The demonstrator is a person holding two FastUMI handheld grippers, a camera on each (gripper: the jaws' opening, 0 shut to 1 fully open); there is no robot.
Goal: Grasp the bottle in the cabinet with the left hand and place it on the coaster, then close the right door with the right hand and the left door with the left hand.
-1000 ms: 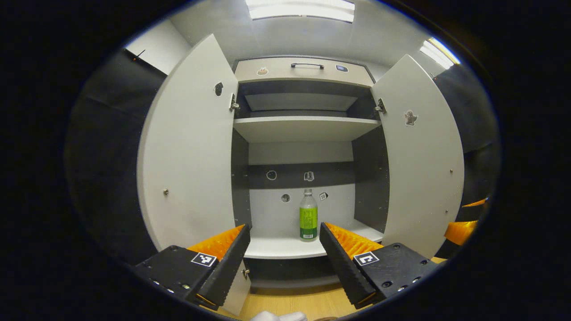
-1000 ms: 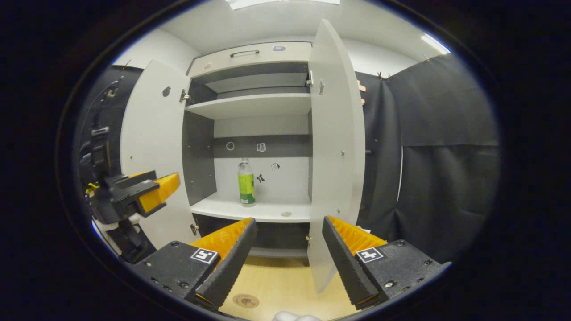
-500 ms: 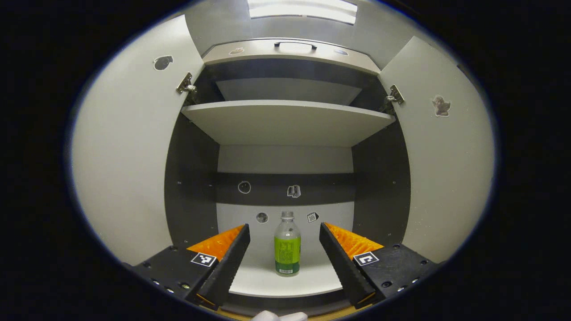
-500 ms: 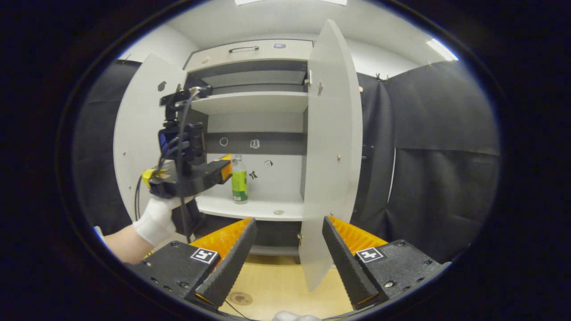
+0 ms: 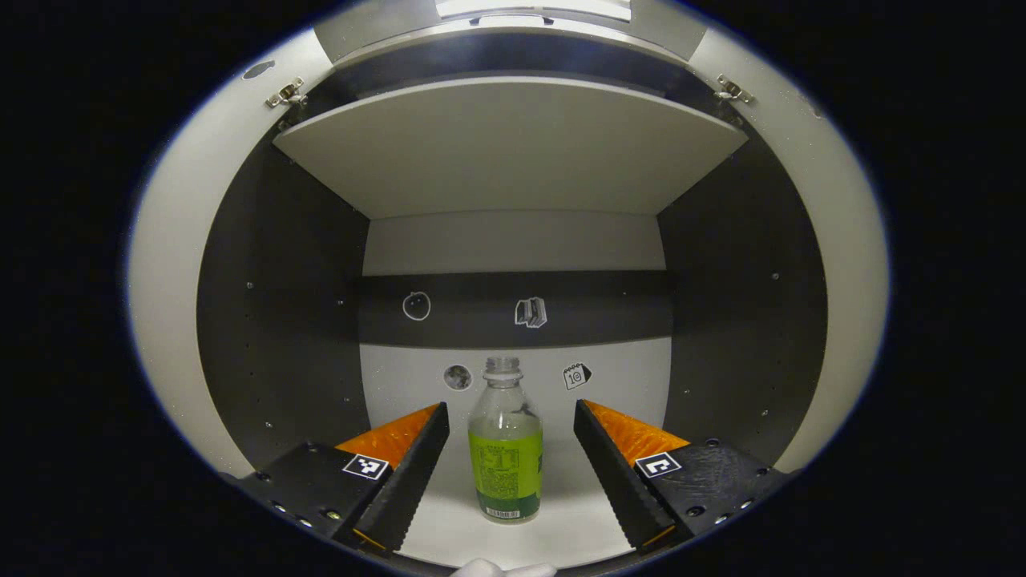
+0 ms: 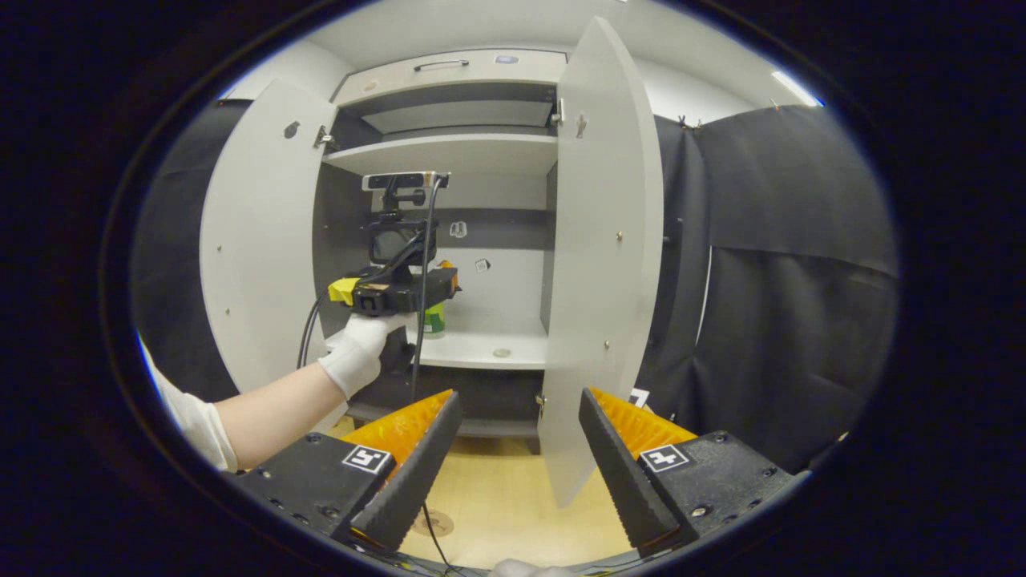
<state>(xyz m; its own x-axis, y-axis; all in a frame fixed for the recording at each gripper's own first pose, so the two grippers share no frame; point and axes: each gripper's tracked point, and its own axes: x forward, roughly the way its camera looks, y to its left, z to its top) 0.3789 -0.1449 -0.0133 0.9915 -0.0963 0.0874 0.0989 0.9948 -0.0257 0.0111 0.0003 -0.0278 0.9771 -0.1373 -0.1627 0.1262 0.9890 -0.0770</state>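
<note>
A: Starting nearest, how does the left gripper (image 5: pixel 510 417) stand?

B: Its jaws are spread wide, one finger on each side of the bottle (image 5: pixel 505 449), and neither finger touches it. The bottle stands upright between them on the cabinet's lower shelf (image 5: pixel 561 513).

A: And behind the bottle?

B: The cabinet's back wall, pale below and crossed by a dark band (image 5: pixel 513 308) higher up. Small stickers sit on the wall around the bottle's neck and above it. The upper shelf (image 5: pixel 513 144) spans the cabinet over the bottle.

A: What about the right gripper (image 6: pixel 519 409)?

B: Also wide open and holding nothing. It hangs outside the cabinet, well apart from the bottle, over the wooden floor (image 6: pixel 497 505). A round coaster (image 6: pixel 435 523) lies on that floor, just beside its left finger in the right gripper view.

A: Farther in from there?

B: A white-gloved hand (image 6: pixel 358 350) holds the left gripper (image 6: pixel 445 282) inside the cabinet opening, at the bottle (image 6: pixel 435 318), whose green label peeks out beneath it. The right door (image 6: pixel 601 256) stands open, edge-on, to the right of the bottle. The left door (image 6: pixel 256 240) is swung open on the bottle's other side.
</note>
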